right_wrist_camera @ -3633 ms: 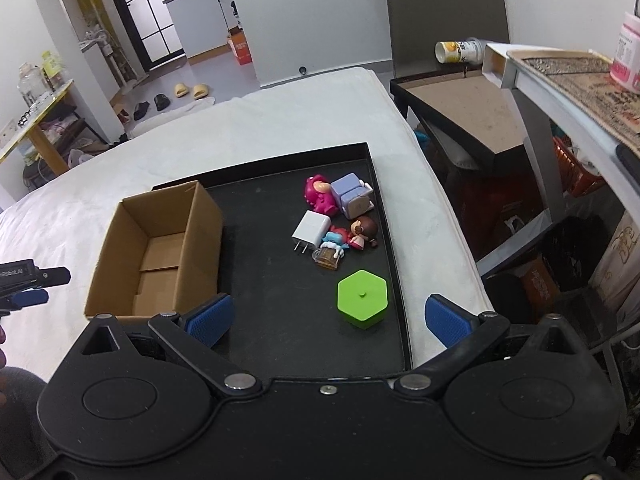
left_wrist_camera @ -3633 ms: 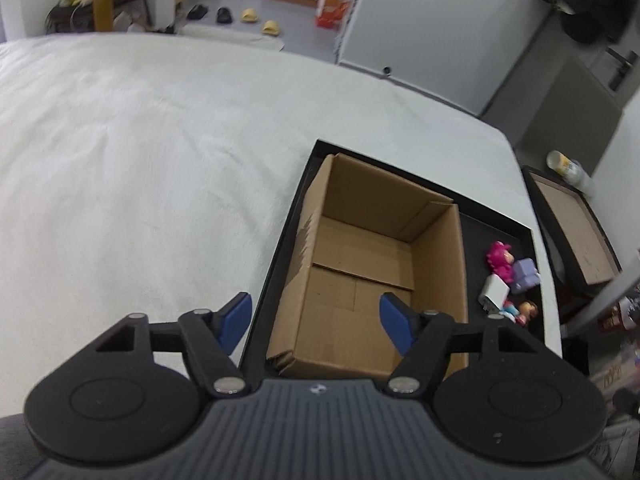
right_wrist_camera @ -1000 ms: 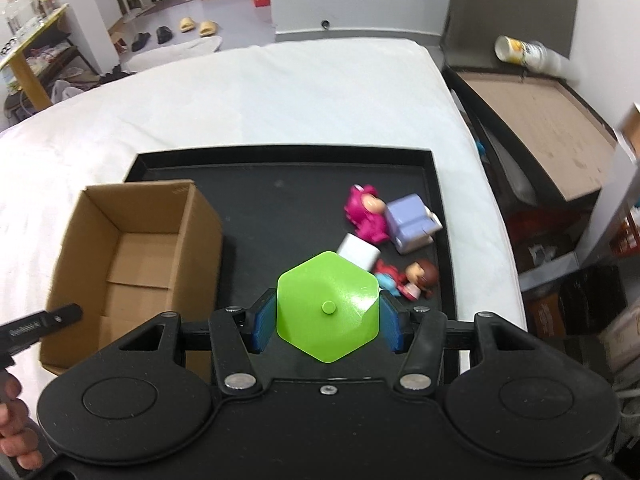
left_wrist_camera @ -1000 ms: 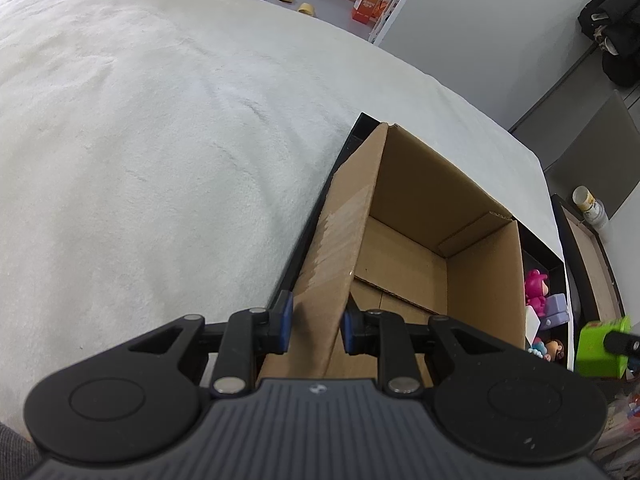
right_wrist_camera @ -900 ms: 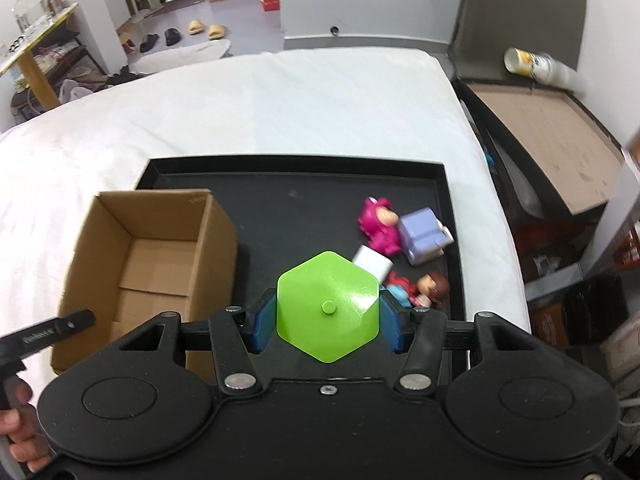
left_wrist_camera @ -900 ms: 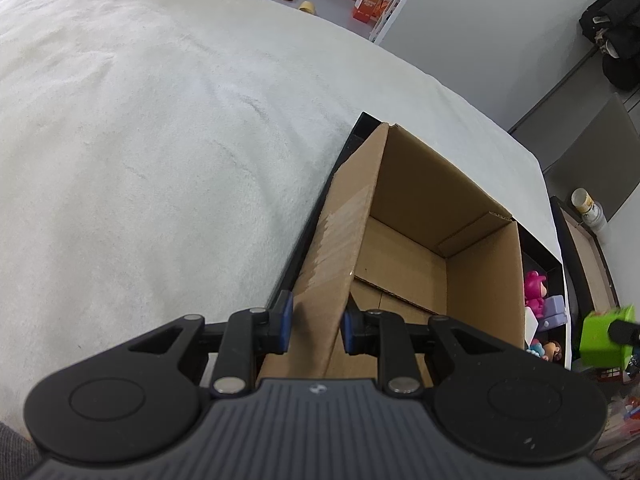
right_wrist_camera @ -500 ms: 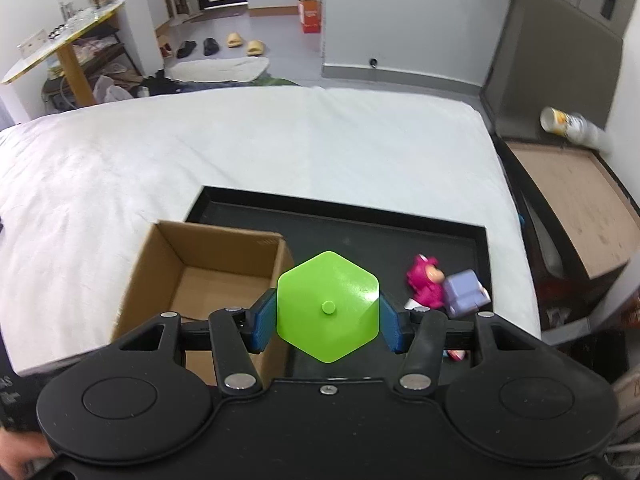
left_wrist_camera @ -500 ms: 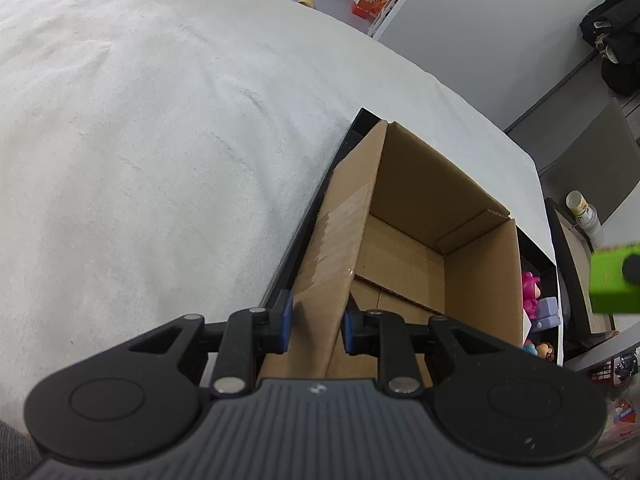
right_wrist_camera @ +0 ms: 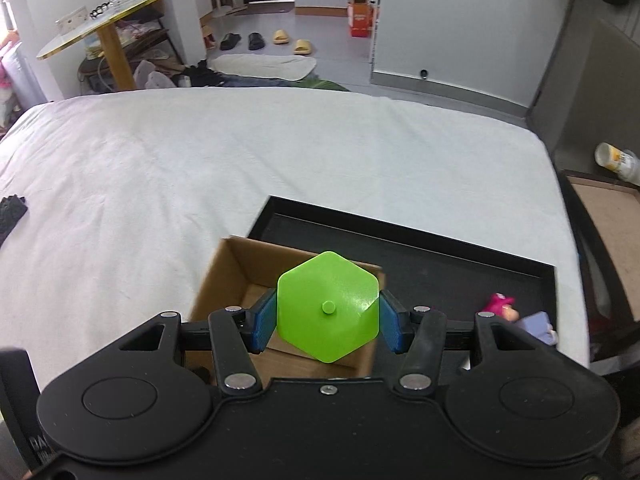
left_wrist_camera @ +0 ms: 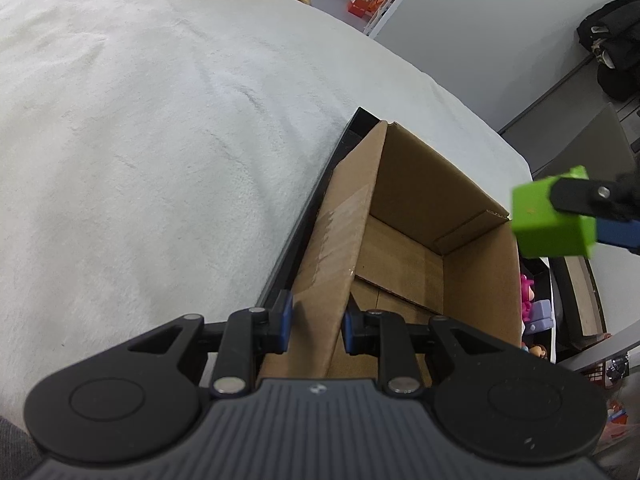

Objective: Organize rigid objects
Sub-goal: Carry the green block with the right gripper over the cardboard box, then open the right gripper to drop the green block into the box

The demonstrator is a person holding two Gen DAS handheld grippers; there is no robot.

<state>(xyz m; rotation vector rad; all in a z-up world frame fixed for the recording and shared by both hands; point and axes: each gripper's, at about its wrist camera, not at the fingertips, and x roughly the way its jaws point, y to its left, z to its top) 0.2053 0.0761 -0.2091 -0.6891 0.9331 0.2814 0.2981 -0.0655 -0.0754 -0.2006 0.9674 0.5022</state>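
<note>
My left gripper (left_wrist_camera: 316,326) is shut on the near left wall of an open cardboard box (left_wrist_camera: 404,248), which stands in a black tray (left_wrist_camera: 316,204) on a white bed. My right gripper (right_wrist_camera: 327,322) is shut on a green hexagonal block (right_wrist_camera: 328,306) and holds it in the air above the box (right_wrist_camera: 236,272). In the left wrist view the green block (left_wrist_camera: 552,216) hangs over the box's right wall. A pink figure (right_wrist_camera: 498,304) and a lilac toy (right_wrist_camera: 540,326) lie in the tray (right_wrist_camera: 440,256) to the right of the box.
The white bed cover (right_wrist_camera: 200,168) spreads left and beyond the tray. A second tray with a brown board (right_wrist_camera: 608,220) and a lying bottle (right_wrist_camera: 616,160) are off the bed's right edge. A black object (right_wrist_camera: 10,212) lies at the bed's left.
My right gripper has carried the green block up and left from over the tray to above the box. My left gripper stays shut on the box wall.
</note>
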